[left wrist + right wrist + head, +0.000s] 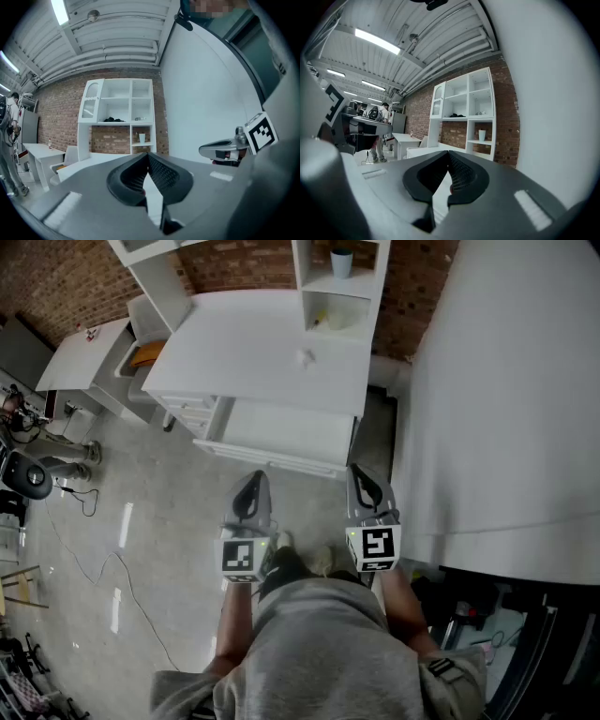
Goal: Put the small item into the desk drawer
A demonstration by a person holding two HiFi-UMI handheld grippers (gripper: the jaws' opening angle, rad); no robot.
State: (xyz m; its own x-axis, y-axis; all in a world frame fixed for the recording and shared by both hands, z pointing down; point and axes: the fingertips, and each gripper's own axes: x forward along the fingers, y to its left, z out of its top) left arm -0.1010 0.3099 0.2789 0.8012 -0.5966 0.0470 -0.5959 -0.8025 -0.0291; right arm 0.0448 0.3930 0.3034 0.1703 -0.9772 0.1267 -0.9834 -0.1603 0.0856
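Note:
A white desk [253,352] stands ahead of me with its drawer [281,432] pulled out toward me, and I see nothing inside it. A small pale item [306,357] lies on the desktop near the shelf unit. My left gripper [255,476] and right gripper [360,471] hover side by side above the floor, just short of the drawer front. Both have their jaws closed tip to tip with nothing between them, as the left gripper view [148,157] and the right gripper view [448,156] show.
A white shelf unit [342,287] with a cup [341,261] stands at the desk's back. A second white table [84,354] and a chair with an orange seat [145,351] are at the left. A large white curved wall [506,399] rises close on the right. Cables [94,559] lie on the floor.

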